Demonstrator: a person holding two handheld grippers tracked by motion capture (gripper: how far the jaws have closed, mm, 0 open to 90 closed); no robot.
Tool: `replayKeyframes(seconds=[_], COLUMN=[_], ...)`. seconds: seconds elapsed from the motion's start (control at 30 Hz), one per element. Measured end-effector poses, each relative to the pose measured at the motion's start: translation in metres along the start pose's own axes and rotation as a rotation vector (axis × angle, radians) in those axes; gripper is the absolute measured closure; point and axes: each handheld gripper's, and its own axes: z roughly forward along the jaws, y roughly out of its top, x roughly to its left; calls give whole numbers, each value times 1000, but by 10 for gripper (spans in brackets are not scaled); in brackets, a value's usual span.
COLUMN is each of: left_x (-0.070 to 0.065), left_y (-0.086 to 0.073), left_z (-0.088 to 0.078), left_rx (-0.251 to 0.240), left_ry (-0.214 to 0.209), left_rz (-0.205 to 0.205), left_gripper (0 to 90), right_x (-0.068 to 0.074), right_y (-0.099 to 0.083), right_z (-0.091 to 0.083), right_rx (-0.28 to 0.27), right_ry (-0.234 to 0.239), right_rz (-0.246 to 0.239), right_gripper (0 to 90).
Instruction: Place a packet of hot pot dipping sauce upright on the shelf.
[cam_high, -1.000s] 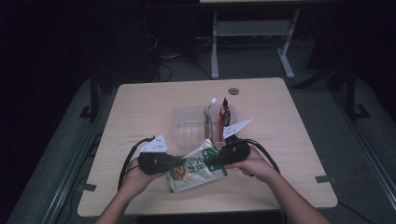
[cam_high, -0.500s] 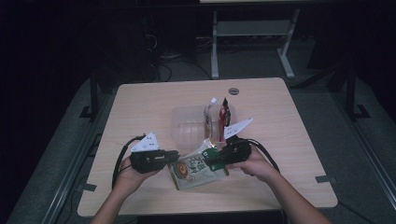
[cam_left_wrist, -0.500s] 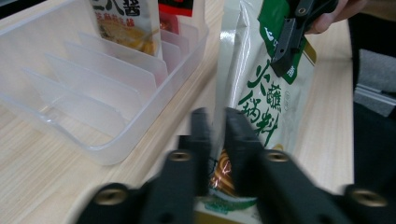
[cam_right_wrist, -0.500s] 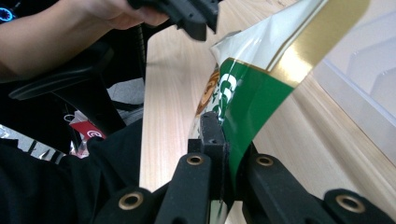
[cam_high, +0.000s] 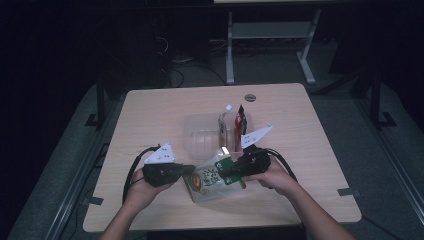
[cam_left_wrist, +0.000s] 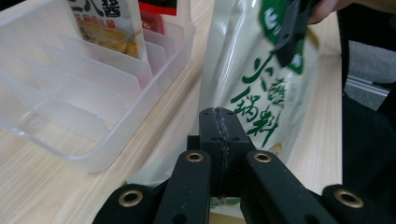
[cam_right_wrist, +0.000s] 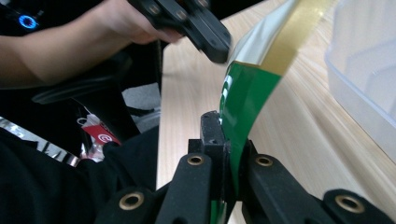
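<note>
A green and white food pouch (cam_high: 207, 182) is tilted up off the wooden table (cam_high: 165, 110) near its front edge. My right gripper (cam_high: 224, 175) is shut on the pouch's green top corner (cam_right_wrist: 245, 93), which bends up out of the jaws. My left gripper (cam_high: 191, 170) is shut, its tips at the pouch's left edge. In the left gripper view the closed jaws (cam_left_wrist: 218, 126) stand in front of the pouch's printed face (cam_left_wrist: 252, 93), and I see nothing between them. The right gripper (cam_left_wrist: 287, 51) clamps the top of the pouch there.
A clear divided plastic tray (cam_high: 200, 135) sits just behind the pouch, with a pale sachet (cam_high: 223, 122) and a red sachet (cam_high: 239, 120) standing in its right slots. A small round disc (cam_high: 250, 97) lies near the far edge. Black cables (cam_high: 132, 170) trail from both grippers.
My left gripper has drawn back to the left, off the pouch's middle to its left edge. The right gripper and the pouch have shifted slightly to the right.
</note>
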Motion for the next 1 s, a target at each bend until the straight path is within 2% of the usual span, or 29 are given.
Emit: replayKeyframes(seconds=[0.17,0.27,0.3,0.37,0.43,0.57,0.73,1.0], left_x=[-2,-10,-11,-12,-14,-15,-11,-1], left_y=[6,11,12,13,14,14,13,0], left_z=[22,31,32,34,38,38,30,15], left_rx=[15,14,17,20,14,8,-11,1], left_ry=[-28,-51,-59,-65,-90,-100,-111,-70], left_rz=[5,16,33,34,21,30,0,-40], left_gripper=[897,897,897,897,898,899,900,899], right_x=[7,8,8,9,10,12,13,16], right_y=[7,9,9,10,10,10,10,13], right_z=[1,3,3,4,5,5,2,-7], right_rx=[-34,-45,-46,-45,-45,-38,-35,-64], right_ry=[56,61,64,69,70,70,53,28], right_rz=[-20,-32,-30,-34,-38,-49,-54,-67], right_gripper=[900,900,900,900,900,900,900,900])
